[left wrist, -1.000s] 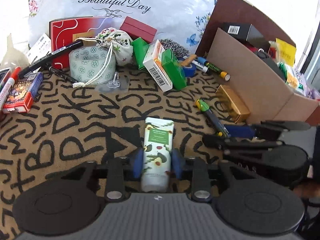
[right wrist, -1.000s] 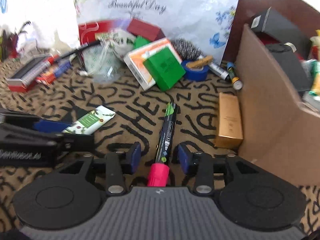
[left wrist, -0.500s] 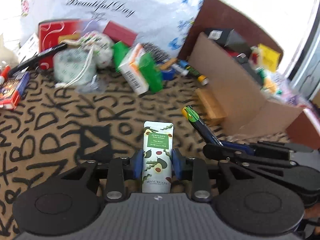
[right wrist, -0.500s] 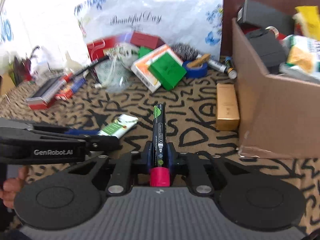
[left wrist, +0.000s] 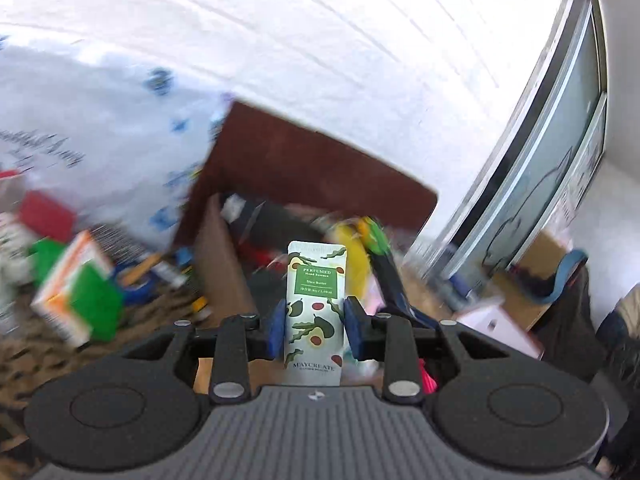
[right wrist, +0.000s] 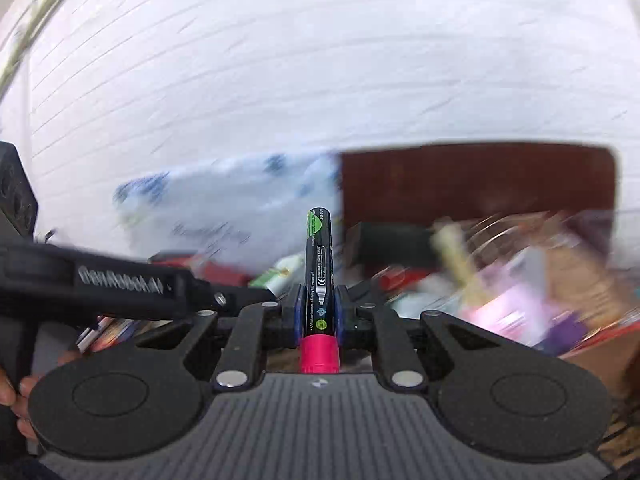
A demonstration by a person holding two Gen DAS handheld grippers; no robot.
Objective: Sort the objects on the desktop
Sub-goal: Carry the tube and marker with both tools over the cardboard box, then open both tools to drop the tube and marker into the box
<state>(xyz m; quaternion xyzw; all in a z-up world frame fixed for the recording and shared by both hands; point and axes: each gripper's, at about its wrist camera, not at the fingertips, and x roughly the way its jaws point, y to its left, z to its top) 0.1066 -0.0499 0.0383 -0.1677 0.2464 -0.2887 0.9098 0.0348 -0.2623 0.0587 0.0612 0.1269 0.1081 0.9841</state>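
Holding clutter, cardboard box (left wrist: pixel 224 264) sits behind tongs (left wrist: pixel 315 320).

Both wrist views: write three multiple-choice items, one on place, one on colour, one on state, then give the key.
1. Where is the hand cream tube?
A. On the patterned mat
B. Between the left gripper fingers
C. Inside the cardboard box

2. What colour is the cap at the near end of the marker?
A. Pink
B. Blue
C. White

3. What state is the right gripper in?
A. Open and empty
B. Open beside the marker
C. Shut on the marker

Key: B, blue pads press both sides of the tube; A, the cap by the gripper body is bright pink; C, both pads clamp the barrel.
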